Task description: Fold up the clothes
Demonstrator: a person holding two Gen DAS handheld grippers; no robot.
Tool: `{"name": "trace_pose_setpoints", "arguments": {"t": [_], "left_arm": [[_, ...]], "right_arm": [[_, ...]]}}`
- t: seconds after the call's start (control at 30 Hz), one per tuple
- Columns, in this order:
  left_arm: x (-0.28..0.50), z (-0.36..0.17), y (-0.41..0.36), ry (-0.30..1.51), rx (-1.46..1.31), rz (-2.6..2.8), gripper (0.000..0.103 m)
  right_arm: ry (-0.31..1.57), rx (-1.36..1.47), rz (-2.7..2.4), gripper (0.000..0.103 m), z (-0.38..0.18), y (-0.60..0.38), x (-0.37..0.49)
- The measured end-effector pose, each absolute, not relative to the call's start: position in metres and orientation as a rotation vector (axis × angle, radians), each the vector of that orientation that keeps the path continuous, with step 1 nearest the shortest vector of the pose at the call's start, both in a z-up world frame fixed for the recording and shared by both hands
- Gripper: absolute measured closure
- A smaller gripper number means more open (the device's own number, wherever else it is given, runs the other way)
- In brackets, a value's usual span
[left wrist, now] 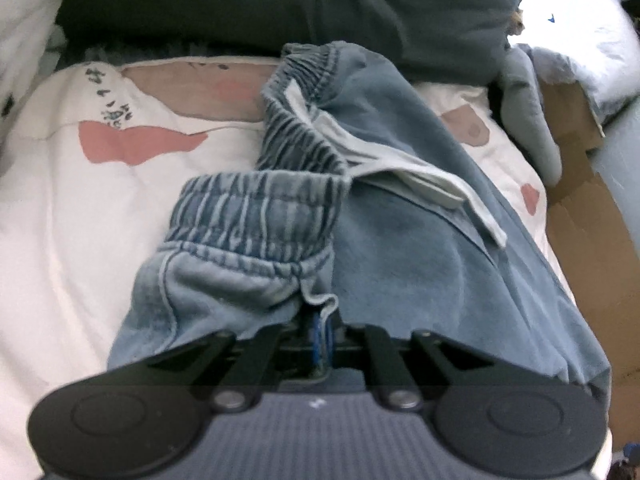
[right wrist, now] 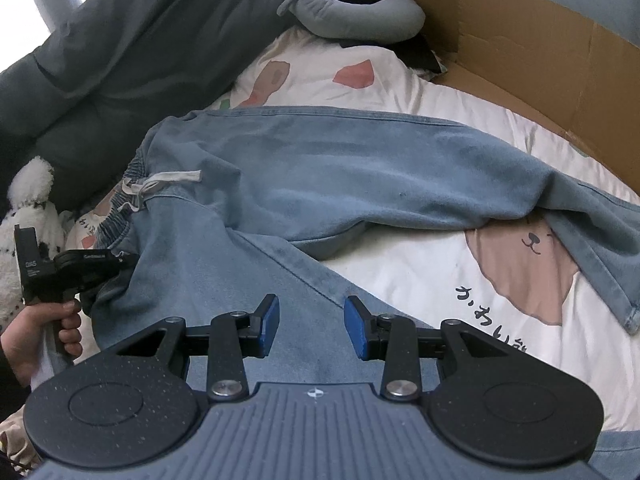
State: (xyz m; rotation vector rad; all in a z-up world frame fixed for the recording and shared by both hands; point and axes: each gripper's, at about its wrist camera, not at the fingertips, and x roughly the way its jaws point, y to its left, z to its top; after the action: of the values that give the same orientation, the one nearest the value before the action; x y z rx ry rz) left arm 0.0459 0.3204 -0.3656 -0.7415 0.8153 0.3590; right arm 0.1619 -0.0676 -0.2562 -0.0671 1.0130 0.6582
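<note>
My left claw (left wrist: 320,344) is pinched shut on the waistband (left wrist: 256,216) of the blue jeans (right wrist: 320,168) while my right claw (right wrist: 311,330) hovers open and empty above the near leg, so I judge the fold just beginning, with a grip there needed next.

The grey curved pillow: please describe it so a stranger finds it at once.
Start at the white printed bedsheet with the blue jeans. At its far end, beside the cardboard, lies the neck pillow. It alone is a padded grey horseshoe.

Two downward wrist views, shared jeans (left wrist: 400,248)
</note>
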Motion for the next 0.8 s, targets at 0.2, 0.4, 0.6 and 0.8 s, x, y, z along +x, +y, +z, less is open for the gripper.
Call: {"name": "trace_pose_setpoints", "arguments": {"t": [0.2, 0.4, 0.6, 0.8], "left_arm": [[0.027, -0.344, 0.328, 0.812, -0.737, 0.301, 0.079], [0.005, -0.319, 0.337, 0.819, -0.72, 0.275, 0.073], [-0.027, -0.303, 0.359, 0.769, -0.771, 0.345, 0.071], [-0.043, -0.303, 0.378, 0.746, -0.786, 0.435, 0.071]], "right_arm": [[1.016, -0.068, 0.677, 0.06, -0.261, -0.066, 0.158], [1.017, -0.076, 0.685, 0.06, -0.263, -0.066, 0.157], [1.026, -0.084, 0.684, 0.06, -0.265, -0.064, 0.157], [1.031, -0.105, 0.687, 0.06, -0.267, -0.063, 0.154]]}}
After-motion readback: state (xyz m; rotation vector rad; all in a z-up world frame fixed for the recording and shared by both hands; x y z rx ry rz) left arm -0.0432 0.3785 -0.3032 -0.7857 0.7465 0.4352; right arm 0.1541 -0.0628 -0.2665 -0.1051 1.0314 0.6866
